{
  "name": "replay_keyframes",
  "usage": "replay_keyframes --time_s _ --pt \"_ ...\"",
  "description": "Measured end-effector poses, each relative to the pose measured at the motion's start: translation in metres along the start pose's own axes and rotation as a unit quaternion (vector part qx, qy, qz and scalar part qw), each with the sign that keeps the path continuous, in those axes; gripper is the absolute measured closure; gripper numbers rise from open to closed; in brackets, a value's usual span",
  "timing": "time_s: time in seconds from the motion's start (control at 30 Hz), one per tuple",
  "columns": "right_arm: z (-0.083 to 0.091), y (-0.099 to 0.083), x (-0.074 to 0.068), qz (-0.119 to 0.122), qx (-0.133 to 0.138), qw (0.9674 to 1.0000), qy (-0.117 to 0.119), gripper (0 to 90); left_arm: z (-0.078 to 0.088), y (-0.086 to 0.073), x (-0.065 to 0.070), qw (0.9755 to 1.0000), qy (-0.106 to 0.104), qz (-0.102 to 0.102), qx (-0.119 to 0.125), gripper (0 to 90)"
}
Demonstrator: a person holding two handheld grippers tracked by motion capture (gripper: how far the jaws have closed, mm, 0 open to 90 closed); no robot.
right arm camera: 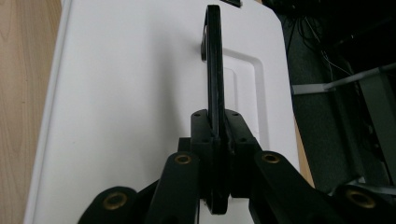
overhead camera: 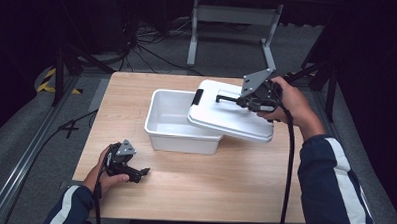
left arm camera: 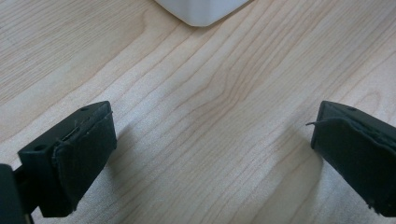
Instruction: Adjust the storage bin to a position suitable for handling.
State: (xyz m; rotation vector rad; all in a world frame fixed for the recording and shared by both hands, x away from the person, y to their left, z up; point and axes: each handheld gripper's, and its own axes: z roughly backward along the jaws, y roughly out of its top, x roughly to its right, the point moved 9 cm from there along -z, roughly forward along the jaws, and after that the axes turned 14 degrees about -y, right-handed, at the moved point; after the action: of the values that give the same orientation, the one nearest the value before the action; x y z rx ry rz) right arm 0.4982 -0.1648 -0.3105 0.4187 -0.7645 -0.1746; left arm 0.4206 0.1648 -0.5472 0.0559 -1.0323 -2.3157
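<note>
From the high view, a white plastic bin point(overhead camera: 178, 124) sits near the middle of the wooden table point(overhead camera: 234, 183), and its inside looks bare — nothing lies in it. A white lid point(overhead camera: 231, 115) hangs tilted over the bin's right half, its left edge over the open bin and its right edge well past the bin's wall. The right gripper point(overhead camera: 237, 100) is clamped on the lid's black handle point(overhead camera: 227, 98), which stands up from the lid's top. A black latch point(overhead camera: 198, 96) shows at the lid's far left edge. The left gripper point(overhead camera: 143, 172) rests low at the table's near left corner, well apart from the bin.

In the left gripper view, the two black jaws stand wide apart over bare wood with nothing between them; a white corner of the bin point(left arm camera: 201, 11) shows at the top.

In the right gripper view, the jaws are pressed together on the thin black handle point(right arm camera: 214, 70) — it runs straight away from them over the lid point(right arm camera: 130, 93). The table point(right arm camera: 23, 93) shows at the left, dark floor at the right.
</note>
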Motion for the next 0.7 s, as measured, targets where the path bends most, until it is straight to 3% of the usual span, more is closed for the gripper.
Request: replay_keyframes --time_s 0.7 --pt "0.028 -0.059 0.011 -0.045 -0.001 0.9988 -0.018 84.4 0.0 0.0 0.0 1.0 0.0 -0.001 -0.002 0.6"
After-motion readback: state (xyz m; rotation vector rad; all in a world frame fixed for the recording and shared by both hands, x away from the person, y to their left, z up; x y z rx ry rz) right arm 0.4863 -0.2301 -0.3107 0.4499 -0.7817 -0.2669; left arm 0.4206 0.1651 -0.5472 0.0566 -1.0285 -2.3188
